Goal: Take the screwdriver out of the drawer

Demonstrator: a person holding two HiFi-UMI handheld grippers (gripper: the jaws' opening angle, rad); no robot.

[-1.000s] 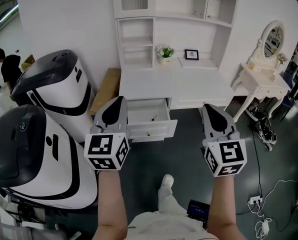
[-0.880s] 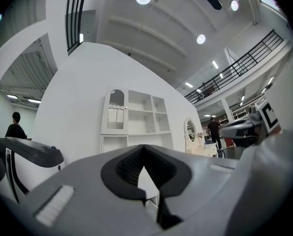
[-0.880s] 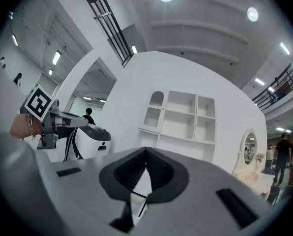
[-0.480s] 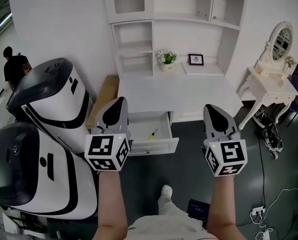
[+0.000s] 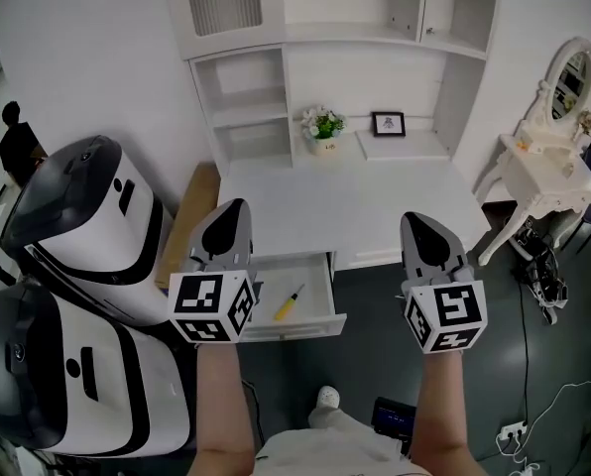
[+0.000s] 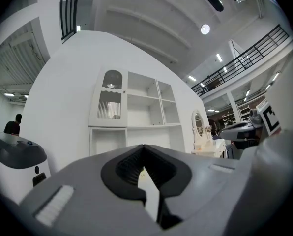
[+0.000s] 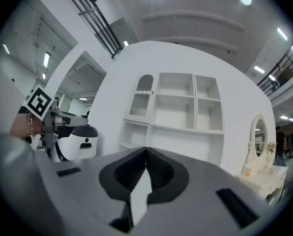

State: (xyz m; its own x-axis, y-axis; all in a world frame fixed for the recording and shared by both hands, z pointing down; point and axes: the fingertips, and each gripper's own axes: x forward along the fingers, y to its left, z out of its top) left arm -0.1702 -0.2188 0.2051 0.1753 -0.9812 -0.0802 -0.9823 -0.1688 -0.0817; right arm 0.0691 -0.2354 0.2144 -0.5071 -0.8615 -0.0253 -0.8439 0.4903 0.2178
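Pointing level, side by side | left tongs (image 5: 233,209) clenched, empty | right tongs (image 5: 415,219) clenched, empty

support: white desk (image 5: 365,206) | on it: potted plant (image 5: 322,127) and picture frame (image 5: 388,123) at the back | open drawer (image 5: 327,292) | inside: yellow-handled screwdriver (image 5: 289,303), lying slantwise

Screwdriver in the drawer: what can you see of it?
The screwdriver is small, with a yellow handle and a thin dark shaft. It lies flat on the floor of the open white drawer, set diagonally: handle toward the drawer's front, tip toward the back right. Only the drawer touches it. The tip's type is too small to tell.
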